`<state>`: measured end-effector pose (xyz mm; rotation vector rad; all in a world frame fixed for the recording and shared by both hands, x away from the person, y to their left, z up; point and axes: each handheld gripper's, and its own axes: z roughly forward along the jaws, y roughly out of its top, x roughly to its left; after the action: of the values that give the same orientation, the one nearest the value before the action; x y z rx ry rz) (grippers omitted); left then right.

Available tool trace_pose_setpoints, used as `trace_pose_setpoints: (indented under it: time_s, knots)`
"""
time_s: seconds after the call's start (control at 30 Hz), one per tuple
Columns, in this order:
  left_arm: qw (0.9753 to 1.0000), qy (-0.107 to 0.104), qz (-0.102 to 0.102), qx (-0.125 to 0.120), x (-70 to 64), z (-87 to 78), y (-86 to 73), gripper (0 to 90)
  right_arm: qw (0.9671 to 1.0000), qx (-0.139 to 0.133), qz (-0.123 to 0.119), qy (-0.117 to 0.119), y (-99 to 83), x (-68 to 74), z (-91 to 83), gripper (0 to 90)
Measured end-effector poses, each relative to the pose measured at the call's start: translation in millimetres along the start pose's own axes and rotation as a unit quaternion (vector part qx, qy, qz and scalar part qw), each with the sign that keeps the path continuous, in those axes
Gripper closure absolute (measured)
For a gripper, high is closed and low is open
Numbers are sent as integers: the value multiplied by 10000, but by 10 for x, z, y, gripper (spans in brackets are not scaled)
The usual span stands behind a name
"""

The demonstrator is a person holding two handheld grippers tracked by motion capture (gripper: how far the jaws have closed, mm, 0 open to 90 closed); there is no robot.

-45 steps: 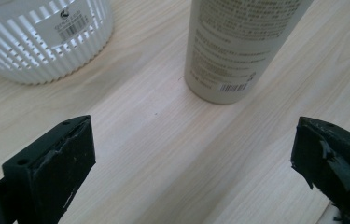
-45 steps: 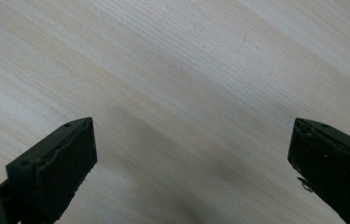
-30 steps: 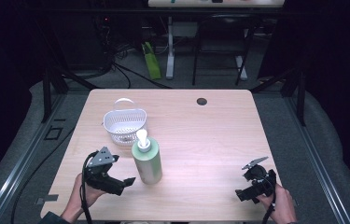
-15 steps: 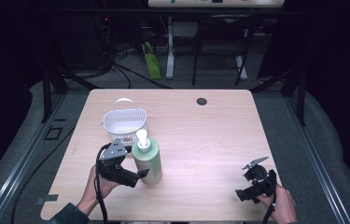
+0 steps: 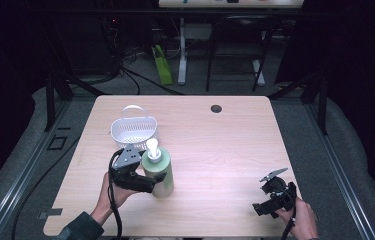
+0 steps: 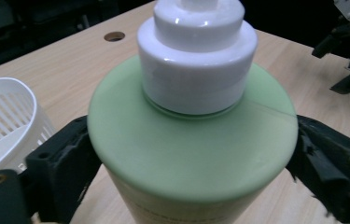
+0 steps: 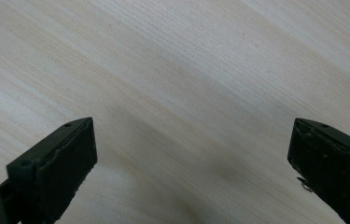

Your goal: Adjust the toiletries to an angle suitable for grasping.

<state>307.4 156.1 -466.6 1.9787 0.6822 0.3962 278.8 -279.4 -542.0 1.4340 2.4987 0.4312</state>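
Observation:
A light green pump bottle (image 5: 161,174) with a white pump top stands upright on the wooden table (image 5: 225,145), left of centre. My left gripper (image 5: 154,181) reaches in from the bottle's left. It is open, and in the left gripper view the bottle (image 6: 191,144) sits between its two black jaws, which flank the body just below the shoulder. My right gripper (image 5: 274,196) rests low near the table's front right corner, open, with bare wood between its jaws (image 7: 191,154).
A white slotted basket (image 5: 134,131) stands just behind the bottle, also at the left edge of the left gripper view (image 6: 4,112). A dark round hole (image 5: 216,108) marks the table's far side. Cables and stand legs lie on the floor beyond.
My left gripper has moved forward and right from the front left of the table, bringing its jaws around the green bottle. The bottle and the right gripper have stayed in place.

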Motion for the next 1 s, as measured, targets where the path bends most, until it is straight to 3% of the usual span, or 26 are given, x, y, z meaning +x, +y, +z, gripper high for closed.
trace_pose_setpoints:
  time_s: [0.33, 0.57, 1.0]
  knots:
    - [10000, -13, 76, -35, -17, -6, -8, 118, 10000, 2, -15, -29, -1, -4, -1, 10]
    - [10000, 15, -18, -48, 9, -11, -16, 119, 10000, -11, -3, -19, -4, -5, -2, 11]
    - [9993, 337, -188, -17, 81, -58, -34, 120, 10000, -13, -4, -26, -2, 0, -8, 11]
